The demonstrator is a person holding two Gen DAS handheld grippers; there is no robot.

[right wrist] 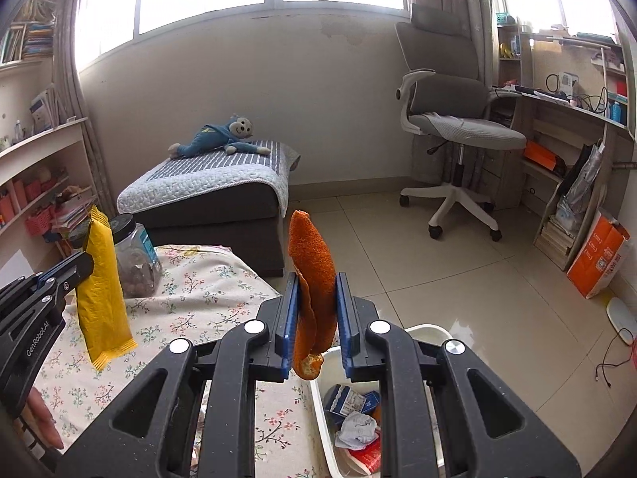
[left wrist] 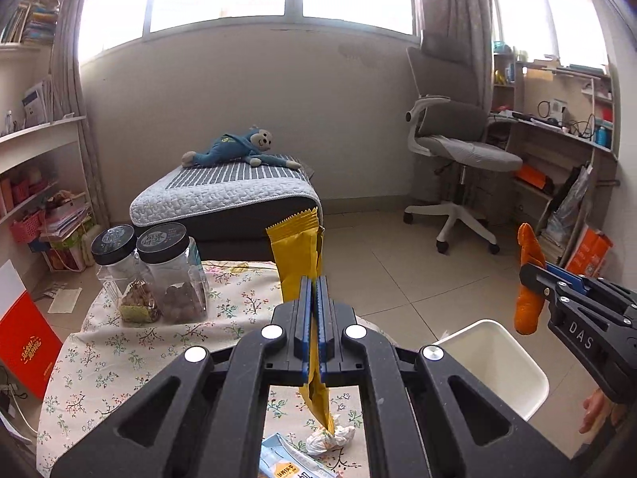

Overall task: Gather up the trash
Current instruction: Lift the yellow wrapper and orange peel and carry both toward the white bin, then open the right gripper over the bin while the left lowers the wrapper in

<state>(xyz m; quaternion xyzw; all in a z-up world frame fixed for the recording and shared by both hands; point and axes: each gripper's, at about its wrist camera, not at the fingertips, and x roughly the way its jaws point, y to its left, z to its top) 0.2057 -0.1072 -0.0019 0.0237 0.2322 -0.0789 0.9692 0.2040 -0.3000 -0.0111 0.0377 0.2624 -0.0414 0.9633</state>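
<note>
My left gripper point(left wrist: 315, 310) pinches one yellow wrapper point(left wrist: 297, 257) at frame centre; my right gripper point(right wrist: 316, 318) clamps one orange peel point(right wrist: 312, 279) (two jars point(left wrist: 153, 275) left) above one white bin point(right wrist: 430, 332).

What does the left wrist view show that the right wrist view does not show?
Only the left wrist view shows the crumpled tissue and the light blue packet lying on the floral tablecloth, below its jaws.

Only the right wrist view looks into the white bin, with a blue carton and a grey wad inside.

Both show the left gripper shut on the yellow wrapper, the right gripper holding the orange peel, and the jars.
</note>
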